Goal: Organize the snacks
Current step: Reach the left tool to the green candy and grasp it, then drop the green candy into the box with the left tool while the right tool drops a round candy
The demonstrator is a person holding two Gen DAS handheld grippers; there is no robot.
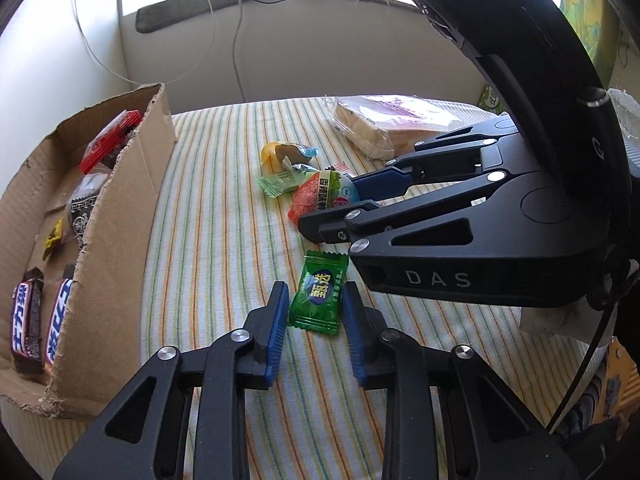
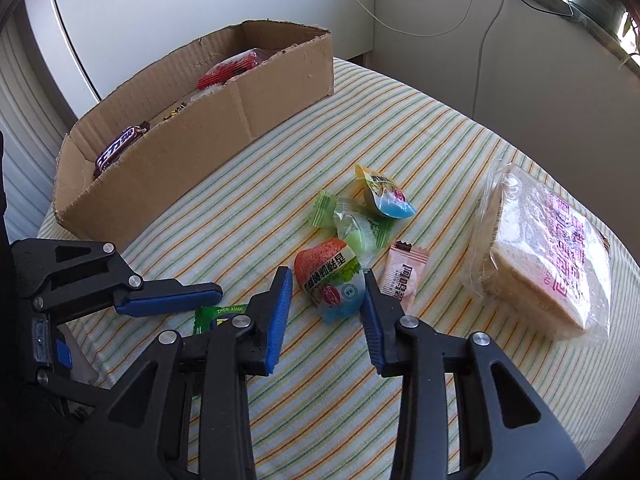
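A green wrapped candy (image 1: 318, 300) lies flat on the striped cloth (image 1: 224, 240). My left gripper (image 1: 316, 288) has its blue pads against both of its side edges. An orange, white and blue jelly packet (image 2: 330, 284) sits between the blue pads of my right gripper (image 2: 327, 276), which touch both of its sides. In the left wrist view the right gripper (image 1: 332, 206) reaches in from the right with that packet (image 1: 324, 196) between its fingers. One left finger (image 2: 172, 302) shows in the right wrist view beside the half-hidden green candy (image 2: 210, 316).
A torn cardboard box (image 1: 120, 220) (image 2: 200, 152) stands at the left with chocolate bars (image 1: 28, 320) and a red packet (image 1: 110, 140) in it. Loose sweets lie nearby: a yellow jelly (image 2: 384, 196), pale green candies (image 2: 352, 232), a pink sachet (image 2: 404, 276). Bagged bread (image 2: 548, 264) lies right.
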